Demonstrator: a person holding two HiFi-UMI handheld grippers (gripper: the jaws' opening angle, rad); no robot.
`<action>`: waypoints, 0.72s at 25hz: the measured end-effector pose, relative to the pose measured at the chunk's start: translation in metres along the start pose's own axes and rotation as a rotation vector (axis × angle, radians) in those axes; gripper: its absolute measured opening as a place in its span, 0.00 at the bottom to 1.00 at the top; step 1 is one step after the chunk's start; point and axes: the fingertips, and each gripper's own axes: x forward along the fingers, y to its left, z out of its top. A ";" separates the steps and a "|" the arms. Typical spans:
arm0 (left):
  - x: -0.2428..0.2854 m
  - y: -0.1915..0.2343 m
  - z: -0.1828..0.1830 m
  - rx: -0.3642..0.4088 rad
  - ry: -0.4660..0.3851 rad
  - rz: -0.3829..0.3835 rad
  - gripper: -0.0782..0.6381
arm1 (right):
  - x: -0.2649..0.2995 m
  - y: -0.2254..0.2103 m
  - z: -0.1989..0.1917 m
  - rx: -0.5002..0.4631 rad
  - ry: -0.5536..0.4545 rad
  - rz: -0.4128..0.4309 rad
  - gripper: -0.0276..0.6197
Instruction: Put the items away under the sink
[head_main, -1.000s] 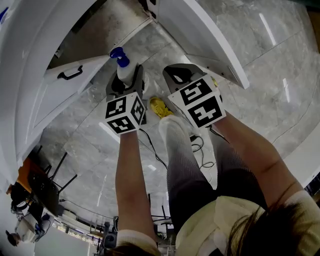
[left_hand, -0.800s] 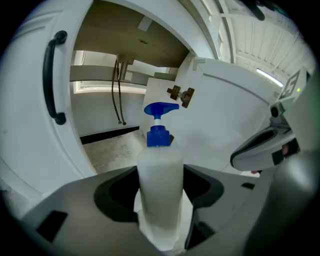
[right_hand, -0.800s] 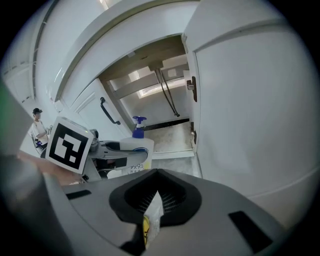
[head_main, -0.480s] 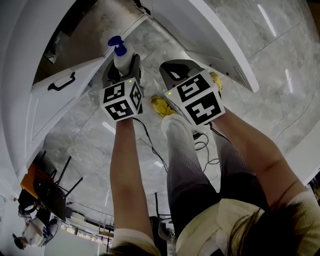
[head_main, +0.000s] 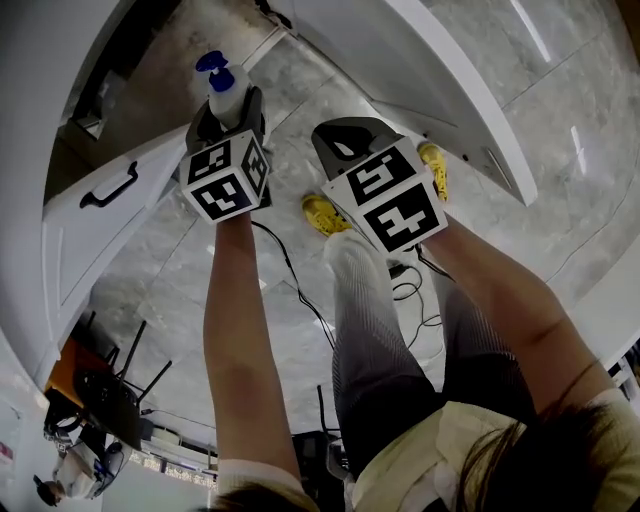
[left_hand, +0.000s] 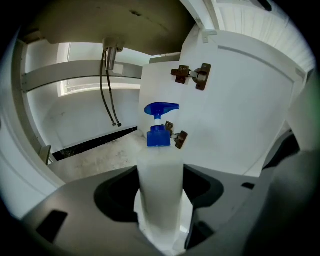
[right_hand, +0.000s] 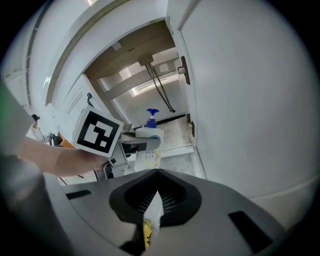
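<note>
The left gripper (left_hand: 160, 194) is closed on a spray bottle (left_hand: 159, 172), one dark jaw pressing each side of the round body. The bottle is smooth, milky white plastic, upright, with a blue trigger head (left_hand: 160, 125) on top. It is held at the mouth of the open cupboard under the sink, at about 11 o'clock from the person. I cannot tell if its base touches anything.

The right gripper (right_hand: 156, 197) has its jaws together on a thin piece (right_hand: 151, 220), white above and yellow below. It is flat and soft-looking; what it is I cannot tell. This gripper hangs just beside the left one, at about 1 o'clock, lower and further from the cupboard.

The cupboard floor (left_hand: 95, 155) is rough, speckled and grey-beige. Two thin dark hoses (left_hand: 107, 85) hang from the underside of the sink at 11 o'clock from the bottle, well apart from it. The right door (left_hand: 240, 110) is smooth and white, with brown metal hinges (left_hand: 192, 75); its inner face stands near the bottle at 3 o'clock. The left door (head_main: 75, 215), with a black curved handle (head_main: 108, 186), is swung wide open. Between the hoses and the right door there is open room. The room floor (head_main: 500, 60) is glossy grey marble tile.
</note>
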 end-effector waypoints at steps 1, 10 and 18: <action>0.003 0.001 0.001 0.006 -0.001 -0.002 0.52 | 0.002 -0.001 0.000 0.002 -0.003 0.000 0.08; 0.037 0.016 0.019 0.059 -0.027 0.029 0.52 | 0.016 -0.010 -0.002 0.031 -0.013 -0.003 0.08; 0.056 0.027 0.030 0.032 -0.075 0.054 0.52 | 0.022 -0.020 -0.003 0.054 -0.017 -0.014 0.08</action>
